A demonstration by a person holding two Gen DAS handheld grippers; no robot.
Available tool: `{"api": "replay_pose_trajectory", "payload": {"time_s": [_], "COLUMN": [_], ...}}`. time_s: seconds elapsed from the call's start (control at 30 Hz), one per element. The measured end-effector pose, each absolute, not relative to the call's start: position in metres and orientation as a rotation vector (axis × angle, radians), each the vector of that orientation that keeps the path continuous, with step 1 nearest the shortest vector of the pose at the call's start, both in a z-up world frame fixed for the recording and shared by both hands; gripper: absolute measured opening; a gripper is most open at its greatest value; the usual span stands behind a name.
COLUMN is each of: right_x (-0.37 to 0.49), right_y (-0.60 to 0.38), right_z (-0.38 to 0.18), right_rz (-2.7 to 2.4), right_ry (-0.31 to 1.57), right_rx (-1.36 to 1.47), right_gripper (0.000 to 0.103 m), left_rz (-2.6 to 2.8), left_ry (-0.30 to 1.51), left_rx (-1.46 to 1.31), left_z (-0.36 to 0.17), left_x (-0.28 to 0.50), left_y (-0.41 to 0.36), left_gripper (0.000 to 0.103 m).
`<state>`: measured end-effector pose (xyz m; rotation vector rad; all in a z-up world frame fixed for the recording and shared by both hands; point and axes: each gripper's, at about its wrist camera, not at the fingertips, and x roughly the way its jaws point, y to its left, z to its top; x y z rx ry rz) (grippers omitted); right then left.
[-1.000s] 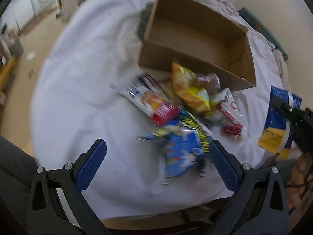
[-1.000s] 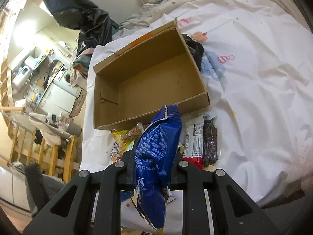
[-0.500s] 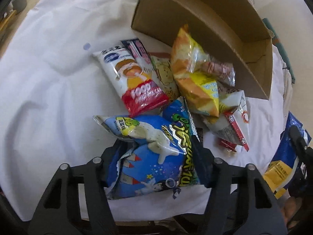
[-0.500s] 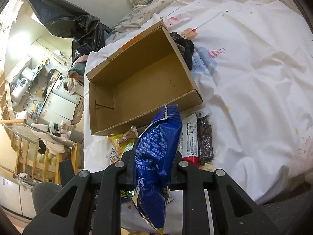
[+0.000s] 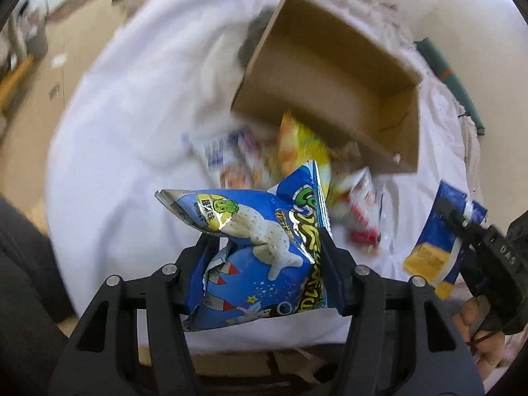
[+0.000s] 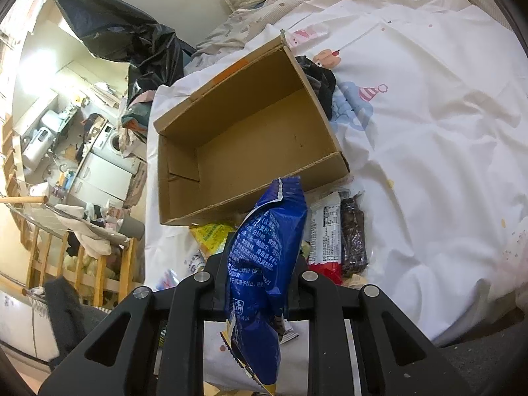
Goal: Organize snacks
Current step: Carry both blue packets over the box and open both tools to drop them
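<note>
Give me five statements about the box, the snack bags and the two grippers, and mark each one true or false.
1. The left gripper is shut on a blue snack bag. True.
2. The cardboard box already holds several snacks. False: its inside shows only bare cardboard.
3. The right gripper is open with nothing between its fingers. False: it is shut on a dark blue packet.
4. Loose snacks lie on the white sheet in front of the box. True.
5. A black plastic bag lies inside the box. False: it sits beyond the box, near the wall.
</note>
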<state>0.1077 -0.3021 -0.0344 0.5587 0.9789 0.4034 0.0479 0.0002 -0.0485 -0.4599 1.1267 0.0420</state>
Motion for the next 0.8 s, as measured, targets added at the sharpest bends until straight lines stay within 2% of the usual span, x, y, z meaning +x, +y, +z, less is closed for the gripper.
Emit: {"api": "replay_pose_trajectory", "payload": {"time_s": [0.2, 0.8], "right_x": [0.11, 0.19], "right_y": [-0.301, -0.294], "right_z": [-0.017, 0.007], "right_rz": [0.489, 0.488], "right_ry": [0.905, 0.817], "right_rx": [0.577, 0.473], "right_gripper": [0.021, 0.022], "left_rz": [0.018, -0.068], "left_ry": [1.013, 0.944], "left_rx": [-0.35, -0.168], "left_z": [-0.011, 0.013], "left_x": [0.069, 0.16], "left_y": [0.01, -0.007], "left_gripper": [0.055, 0.055]}}
